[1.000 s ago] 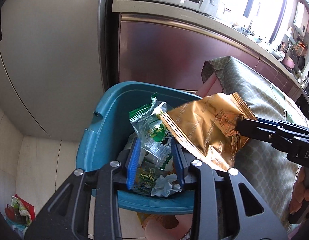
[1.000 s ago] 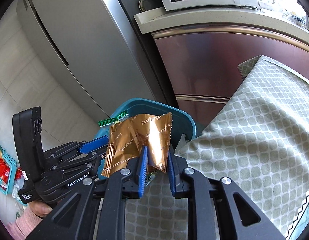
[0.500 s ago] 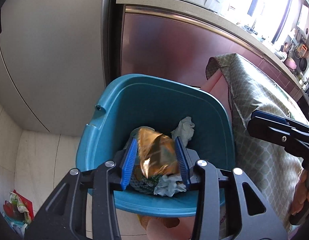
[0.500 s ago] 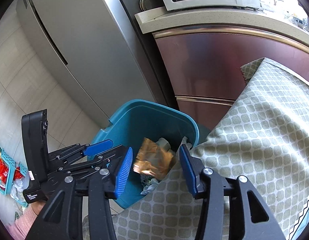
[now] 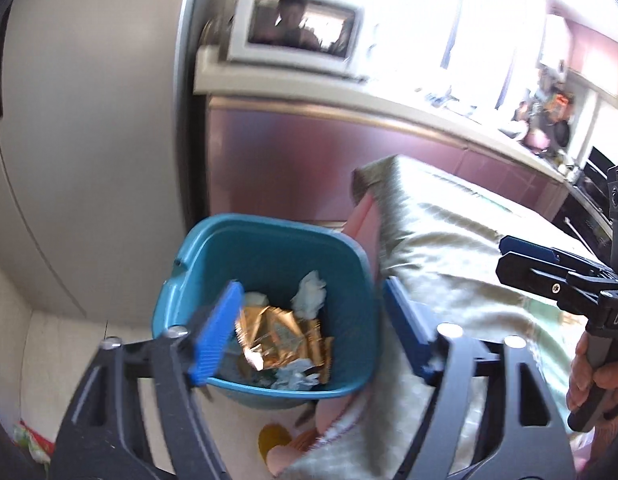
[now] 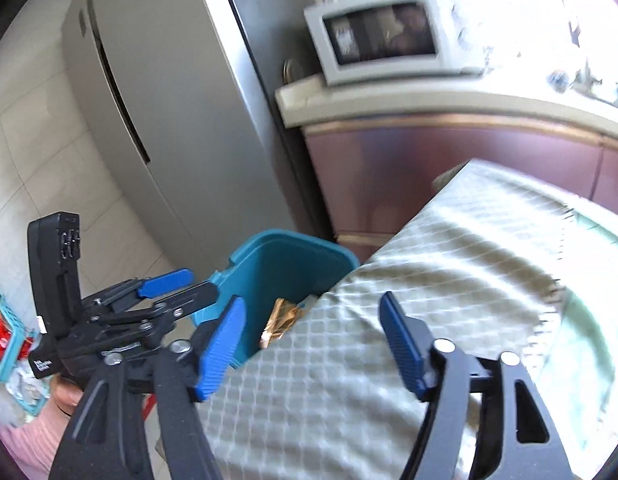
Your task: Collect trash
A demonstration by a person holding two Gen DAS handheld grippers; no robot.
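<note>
Two wrappers' worth of trash now lies in the bin (image 5: pixel 269 264): the gold wrapper (image 5: pixel 281 332) rests at its bottom among white tissue (image 5: pixel 309 296), dropped there to be collected. Both grippers stand above the bin's near rim, left gripper (image 5: pixel 309 328) and right gripper (image 6: pixel 313 344), fingers just spread wide, nothing between them. Beside the bin, the cloth-covered bench (image 6: pixel 449 280) crowds its right edge; toward the fridge (image 5: pixel 89 120), open floor leaves room to withdraw.

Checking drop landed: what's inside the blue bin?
In the bin: gold wrapper on top, white tissue behind it, crumpled paper in front. Anything beneath them, including the bin floor, is covered.
</note>
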